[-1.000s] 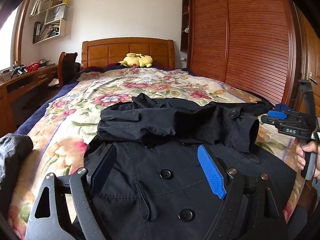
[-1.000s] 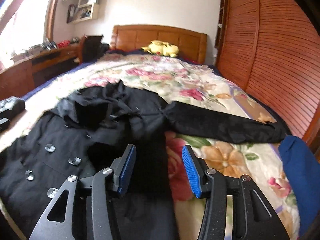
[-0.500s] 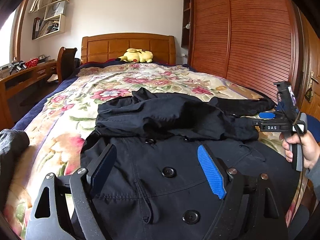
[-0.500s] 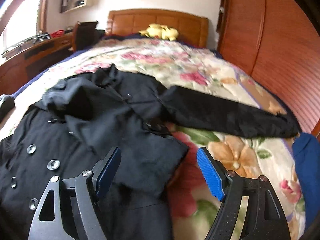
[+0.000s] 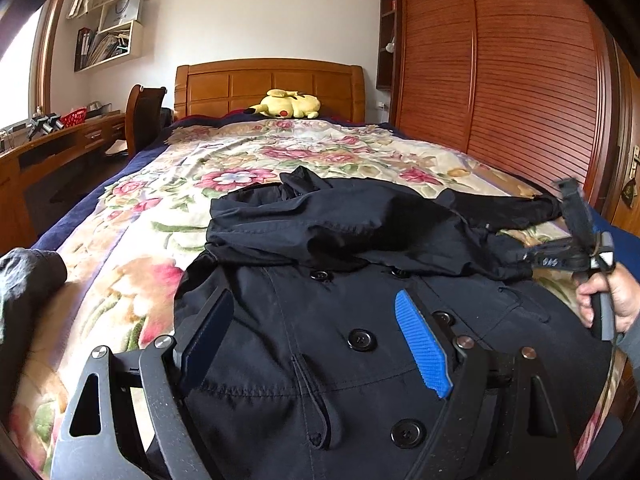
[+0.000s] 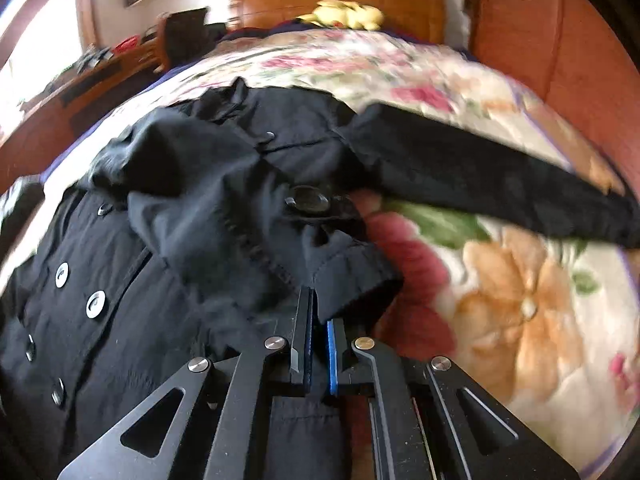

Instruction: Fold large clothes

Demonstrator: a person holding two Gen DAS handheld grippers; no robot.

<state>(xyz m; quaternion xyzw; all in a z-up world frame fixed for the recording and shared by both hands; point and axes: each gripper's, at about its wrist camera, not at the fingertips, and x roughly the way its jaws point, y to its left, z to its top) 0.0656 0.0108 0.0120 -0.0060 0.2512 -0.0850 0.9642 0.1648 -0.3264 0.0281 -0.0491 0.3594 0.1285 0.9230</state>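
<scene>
Sleeve-folding is the step in hand. The black coat [image 5: 320, 340] is lying button-side up on the floral bedspread [image 5: 240, 152], filling the bed from the centre down to 6 o'clock in the left wrist view. One sleeve is already lying doubled across the chest, and its cuff [image 6: 352, 276] is ending at the coat's edge just ahead of the right gripper [image 6: 318, 344].

That gripper is showing its jaws drawn together with only a sliver between the pads. The cuff's hem is reaching the fingertips, yet blur and the dark cloth are making it hard to say whether fabric is truly pinched. From the left wrist camera the same tool is appearing at 3 o'clock, gripped by the person's hand [image 5: 612, 300].

The left gripper [image 5: 316, 336] is hovering with its fingers spread wide over the buttoned front, holding nothing.

The other sleeve [image 6: 500, 172] is stretching away toward 2 o'clock in the right wrist view, flat on the bedspread and not yet folded.

Judging from this, the next move is calling for a firm hold on the cuff, then setting it squarely on the chest panel. After that, the outstretched sleeve is likely needing the same treatment, carried in toward 9 o'clock.
</scene>
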